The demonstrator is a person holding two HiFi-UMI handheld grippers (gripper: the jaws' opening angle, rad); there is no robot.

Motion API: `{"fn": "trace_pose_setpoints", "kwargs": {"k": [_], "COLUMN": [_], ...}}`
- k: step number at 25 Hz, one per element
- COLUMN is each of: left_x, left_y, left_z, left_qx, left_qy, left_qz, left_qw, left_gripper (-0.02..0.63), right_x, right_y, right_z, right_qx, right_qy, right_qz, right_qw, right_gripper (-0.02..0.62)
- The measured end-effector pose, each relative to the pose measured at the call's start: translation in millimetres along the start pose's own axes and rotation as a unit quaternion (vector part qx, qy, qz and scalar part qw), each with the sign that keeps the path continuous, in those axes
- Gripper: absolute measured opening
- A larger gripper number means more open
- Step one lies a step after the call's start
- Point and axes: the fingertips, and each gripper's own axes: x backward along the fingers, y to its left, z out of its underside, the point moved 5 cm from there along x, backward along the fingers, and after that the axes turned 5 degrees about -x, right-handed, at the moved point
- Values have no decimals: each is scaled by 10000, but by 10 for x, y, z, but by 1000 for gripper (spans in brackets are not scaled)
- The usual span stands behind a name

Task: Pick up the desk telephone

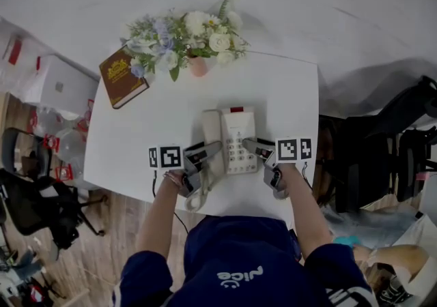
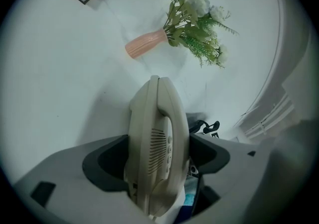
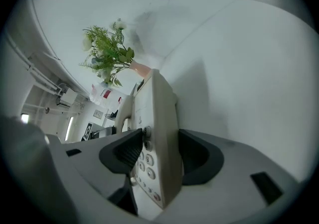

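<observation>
Head view: the cream plastic desk telephone point(image 1: 237, 136) lies flat near the front edge of the white rectangular worktop point(image 1: 136, 128), with its handset on the left and its keypad on the right. A pink ribbed vase of artificial flowers point(image 1: 198, 65) and a brown hardback book point(image 1: 123, 77) stand well apart from it at the far edge. I have the left tongs point(image 1: 210, 153) at the telephone's near left corner and the right tongs point(image 1: 254, 146) at its near right corner. I judge this placement shares the load and keeps the handset from sliding off its cradle. Left gripper view: the tongs are spread to full width and straddle the near end of the handset point(image 2: 157, 128). The pads sit just beside its flanks, and I see no squeeze. Right gripper view: the tongs are clamped on the keypad side of the body, one pad on the button face and the other under the base. In my judgement the telephone rests on the worktop and the lift has not yet begun.
</observation>
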Motion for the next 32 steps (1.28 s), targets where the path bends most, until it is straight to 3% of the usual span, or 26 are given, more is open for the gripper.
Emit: {"fn": "trace_pose_setpoints", "kwargs": {"k": [14,32], "left_x": [85,523], "left_y": [-78,-604], "left_z": [56,415], "left_qx": [134,-437], "left_qy": [-300,-358], "left_qz": [-46,139], "left_qw": [9994,9983], "left_gripper": [379,379], "right_x": [59,482], "right_y": [118,579], "right_z": [19,579], "right_qx": [293,486], "right_qy": [-128,-523], "right_qz": [66,-43], "right_qw": [9995,9974], "right_gripper": [239,239]}}
